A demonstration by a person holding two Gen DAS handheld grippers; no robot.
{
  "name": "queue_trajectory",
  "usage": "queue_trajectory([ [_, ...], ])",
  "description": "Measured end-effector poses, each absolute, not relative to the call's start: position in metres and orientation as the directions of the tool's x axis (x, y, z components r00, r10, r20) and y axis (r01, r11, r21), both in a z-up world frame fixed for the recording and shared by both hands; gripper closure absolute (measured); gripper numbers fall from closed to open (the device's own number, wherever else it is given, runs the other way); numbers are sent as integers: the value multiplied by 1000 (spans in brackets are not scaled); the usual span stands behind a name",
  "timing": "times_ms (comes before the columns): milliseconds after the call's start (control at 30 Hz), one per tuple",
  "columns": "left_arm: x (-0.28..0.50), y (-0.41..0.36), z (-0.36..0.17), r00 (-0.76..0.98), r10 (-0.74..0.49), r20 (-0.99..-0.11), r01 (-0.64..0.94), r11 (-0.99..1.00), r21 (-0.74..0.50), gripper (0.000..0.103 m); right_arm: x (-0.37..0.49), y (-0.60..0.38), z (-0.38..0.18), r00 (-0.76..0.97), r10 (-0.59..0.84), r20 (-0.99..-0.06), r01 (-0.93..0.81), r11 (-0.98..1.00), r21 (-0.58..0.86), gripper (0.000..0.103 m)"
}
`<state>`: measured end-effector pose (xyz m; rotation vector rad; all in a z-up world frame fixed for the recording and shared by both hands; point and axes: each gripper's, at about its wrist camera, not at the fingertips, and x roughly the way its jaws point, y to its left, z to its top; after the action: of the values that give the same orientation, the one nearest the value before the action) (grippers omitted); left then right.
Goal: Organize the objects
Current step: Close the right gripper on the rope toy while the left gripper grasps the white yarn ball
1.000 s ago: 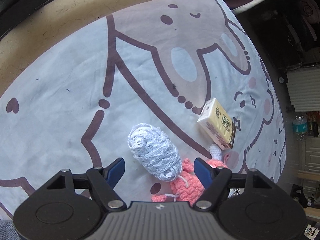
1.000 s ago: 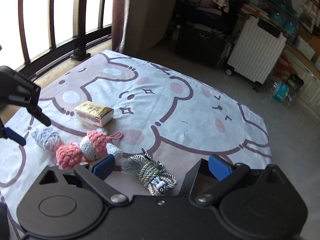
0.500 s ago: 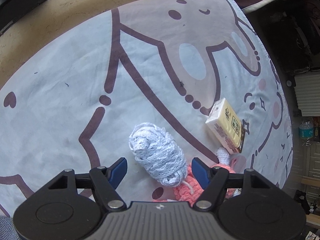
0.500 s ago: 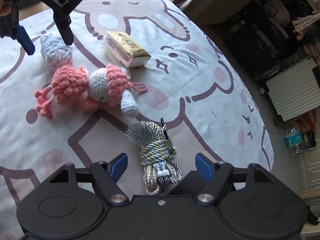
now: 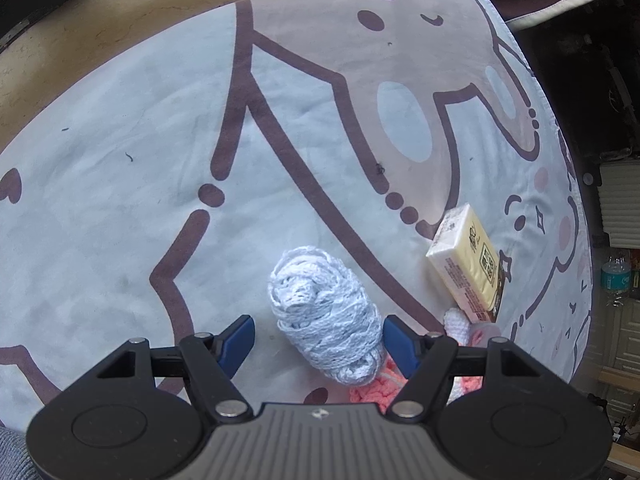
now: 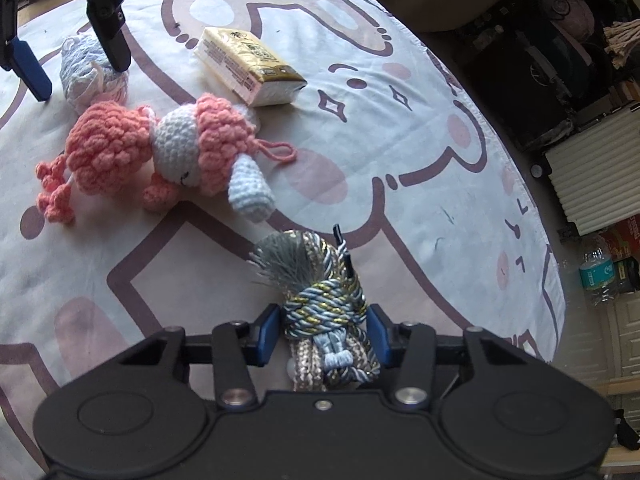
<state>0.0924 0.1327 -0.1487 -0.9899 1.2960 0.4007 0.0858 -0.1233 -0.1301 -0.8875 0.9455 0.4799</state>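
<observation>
Blue-padded fingers of the right gripper have just been closing around a knotted bundle of twisted cord, silver-blue with gold thread and a frayed tassel end, which lies on a pale cartoon-print sheet spread over the floor; the pads sit against both sides of the knot, grasping it where it lies. Beyond the cord bundle, further from that camera, lies a crocheted doll in pink and white yarn with one pale blue ear, on its side, a pink loop of yarn trailing from its head. Past the doll's head rests a yellow pack of tissues, flat on the sheet, near but not clearly touching the doll. To the left of the tissue pack and just behind the doll's pink body sits a ball of light blue yarn, and the left gripper stands over it, pointing steeply down. Its fingers are released: they straddle the yarn ball, with a clear gap on the left side, while the right pad stands so close to the wool that contact cannot be told. From the left wrist view the yarn ball lies partly over the doll's pink edge, with the tissue pack off to the right. Beyond the far edge of the sheet, beside the tissue pack's end of the scene, a white ribbed case and a water bottle stand on the bare floor.
</observation>
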Motion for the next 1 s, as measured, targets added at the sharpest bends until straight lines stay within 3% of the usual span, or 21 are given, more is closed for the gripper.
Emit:
queue_trajectory([
  [167, 95, 130, -149, 281, -261, -924, -733, 563, -382, 35, 87, -126, -124, 485, -15, -875, -676, 628, -385, 56],
  [333, 99, 127, -147, 295, -266, -918, -695, 599, -398, 48, 88, -127, -115, 441, 3, -897, -639, 703, -312, 56],
  [567, 105, 123, -141, 290, -258, -922, -607, 695, -385, 56, 86, -134, -104, 352, 61, -934, -542, 826, -151, 56],
  [633, 108, 118, -136, 287, -245, -926, -543, 755, -368, 57, 86, -138, -103, 323, 78, -943, -496, 863, -99, 61],
  [867, 113, 88, -119, 256, -152, -954, -169, 965, -199, 57, 81, -150, -98, 251, 141, -958, -336, 941, 50, 60],
  [1000, 107, 76, -114, 227, -169, -959, 5, 985, -172, 57, 79, -159, -98, 198, 196, -960, -231, 962, 149, 60],
])
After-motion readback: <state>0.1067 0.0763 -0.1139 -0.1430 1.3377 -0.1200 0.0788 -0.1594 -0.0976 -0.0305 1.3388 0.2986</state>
